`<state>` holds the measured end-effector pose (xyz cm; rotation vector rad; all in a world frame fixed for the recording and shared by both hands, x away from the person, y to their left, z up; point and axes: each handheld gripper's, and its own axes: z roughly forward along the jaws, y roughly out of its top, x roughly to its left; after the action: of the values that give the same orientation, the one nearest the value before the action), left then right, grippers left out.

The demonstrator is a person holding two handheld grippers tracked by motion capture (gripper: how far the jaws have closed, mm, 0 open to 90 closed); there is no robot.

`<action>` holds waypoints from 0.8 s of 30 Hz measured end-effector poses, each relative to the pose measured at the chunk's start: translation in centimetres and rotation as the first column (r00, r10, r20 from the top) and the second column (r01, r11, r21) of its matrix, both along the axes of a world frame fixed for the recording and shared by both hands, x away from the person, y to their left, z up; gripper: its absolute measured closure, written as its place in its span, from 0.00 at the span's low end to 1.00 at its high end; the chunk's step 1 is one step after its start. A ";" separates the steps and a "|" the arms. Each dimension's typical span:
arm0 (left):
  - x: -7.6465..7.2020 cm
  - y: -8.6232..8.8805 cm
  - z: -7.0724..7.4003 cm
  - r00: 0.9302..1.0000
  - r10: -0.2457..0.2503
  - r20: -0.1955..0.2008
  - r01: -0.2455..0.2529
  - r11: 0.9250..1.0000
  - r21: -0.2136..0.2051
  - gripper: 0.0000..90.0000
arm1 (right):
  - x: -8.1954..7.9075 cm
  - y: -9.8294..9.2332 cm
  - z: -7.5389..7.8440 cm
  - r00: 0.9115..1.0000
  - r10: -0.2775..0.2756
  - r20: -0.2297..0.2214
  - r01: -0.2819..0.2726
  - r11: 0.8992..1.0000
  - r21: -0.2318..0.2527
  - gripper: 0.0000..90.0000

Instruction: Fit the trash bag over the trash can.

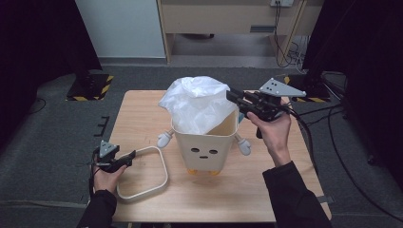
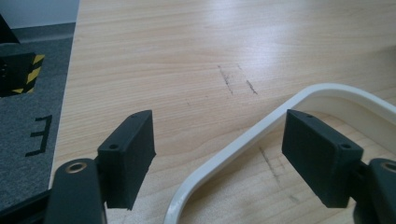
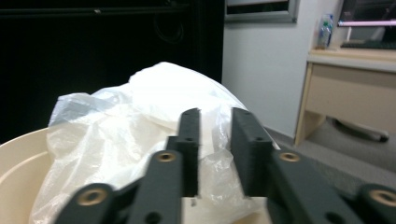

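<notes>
The right claw (image 1: 234, 96), at the upper right of the high view, has its jaws drawn narrow with a slim gap between them, right at the edge of the white plastic bag (image 1: 197, 103); whether they pinch the film I cannot tell. The bag bulges out of the cream bin (image 1: 205, 151) at the table's (image 1: 237, 190) centre. The left claw (image 1: 132, 154), lower left, stands wide astride the white ring (image 1: 164, 167) lying flat.
</notes>
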<state>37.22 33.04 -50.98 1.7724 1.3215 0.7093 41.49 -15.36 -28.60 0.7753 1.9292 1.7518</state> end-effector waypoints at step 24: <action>0.0 -3.2 8.0 0.925 -0.051 0.376 0.121 0.979 -0.165 0.27 | -0.6 0.4 0.1 0.994 0.099 -0.044 -0.102 0.993 -0.066 0.82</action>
<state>37.27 29.80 -42.93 1.4513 1.0113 0.7991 40.88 -14.97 -28.52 0.7059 2.0762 1.7301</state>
